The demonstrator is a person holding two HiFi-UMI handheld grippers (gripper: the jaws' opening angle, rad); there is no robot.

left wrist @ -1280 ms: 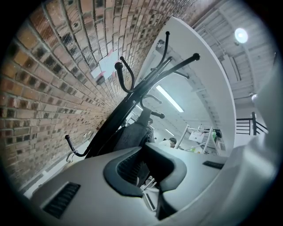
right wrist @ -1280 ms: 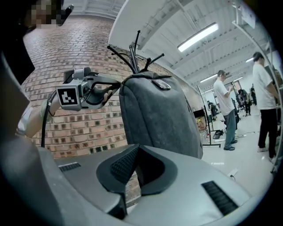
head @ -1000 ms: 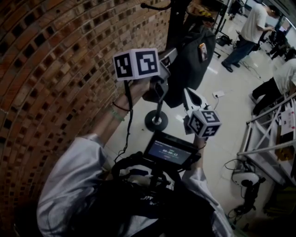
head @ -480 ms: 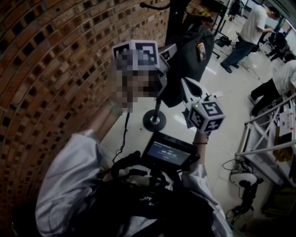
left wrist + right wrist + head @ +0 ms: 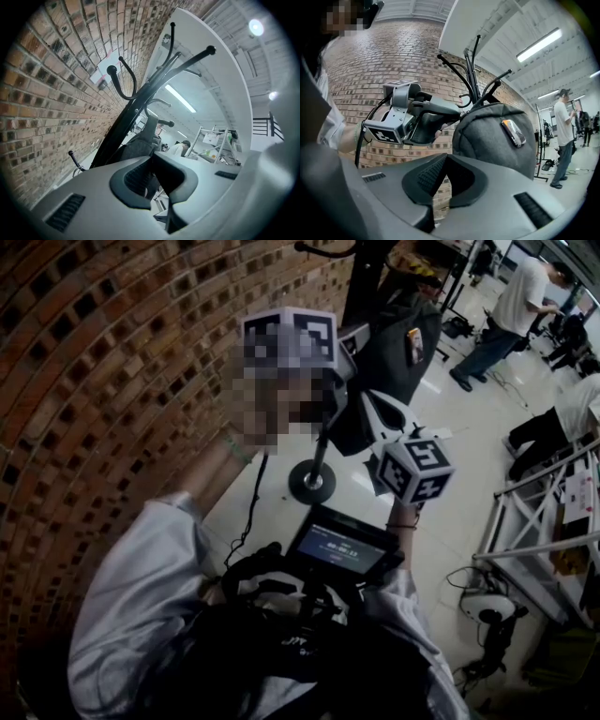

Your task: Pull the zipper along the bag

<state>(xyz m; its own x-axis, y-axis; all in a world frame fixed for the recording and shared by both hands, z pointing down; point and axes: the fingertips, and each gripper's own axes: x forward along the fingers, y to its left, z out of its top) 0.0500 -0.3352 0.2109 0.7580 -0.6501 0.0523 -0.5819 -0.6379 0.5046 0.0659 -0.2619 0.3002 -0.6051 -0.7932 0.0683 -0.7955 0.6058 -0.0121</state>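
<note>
A dark grey backpack hangs from a black coat rack beside the brick wall. It carries a small shiny tag. I cannot make out its zipper in any view. My left gripper is raised to the bag's upper left side. In the right gripper view its tips touch the backpack. Its jaws are together, and anything pinched between them is hidden. My right gripper points up at the bag from below, short of it. Its jaws are shut with nothing in them.
The brick wall runs close along the left. The rack's hooks stick out above the bag. A lit screen sits on the chest rig. At the right are a white metal frame, floor cables and people.
The right gripper has risen a little towards the bag's underside. The left gripper stays at the bag's upper left side.
</note>
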